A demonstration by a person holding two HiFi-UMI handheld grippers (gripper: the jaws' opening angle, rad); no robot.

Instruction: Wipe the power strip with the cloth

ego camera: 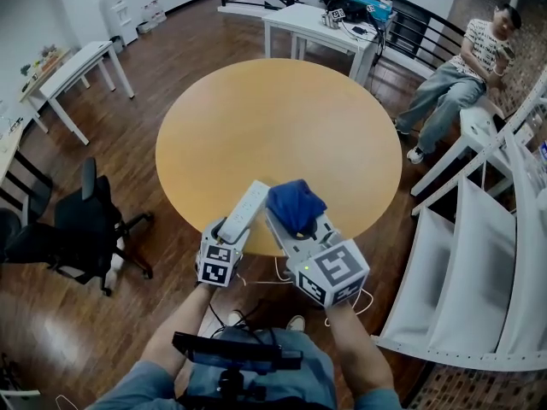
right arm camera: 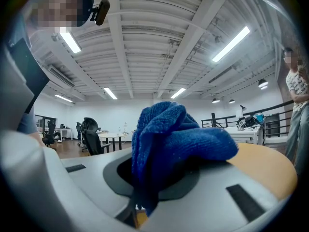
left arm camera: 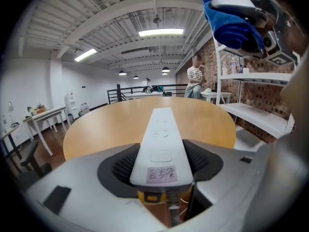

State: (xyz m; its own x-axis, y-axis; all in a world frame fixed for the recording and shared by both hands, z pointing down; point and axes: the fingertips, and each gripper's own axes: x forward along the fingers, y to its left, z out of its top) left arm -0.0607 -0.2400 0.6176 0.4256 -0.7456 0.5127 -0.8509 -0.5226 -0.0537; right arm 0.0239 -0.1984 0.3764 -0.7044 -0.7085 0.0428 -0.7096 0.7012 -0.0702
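Observation:
A white power strip (ego camera: 244, 208) juts out over the near edge of the round wooden table (ego camera: 282, 126), and my left gripper (ego camera: 227, 233) is shut on its near end. In the left gripper view the power strip (left arm camera: 161, 141) runs straight away between the jaws, its cord hanging below. A blue cloth (ego camera: 295, 205) is bunched in my right gripper (ego camera: 295, 225), held just right of the strip and raised off the table. The right gripper view shows the cloth (right arm camera: 174, 141) filling the jaws, with my right gripper (right arm camera: 159, 178) shut on it.
A black office chair (ego camera: 77, 229) stands at the left. White tables (ego camera: 318, 24) sit beyond the round one, and a white shelf unit (ego camera: 479, 254) is on the right. A person (ego camera: 461, 67) sits at the far right.

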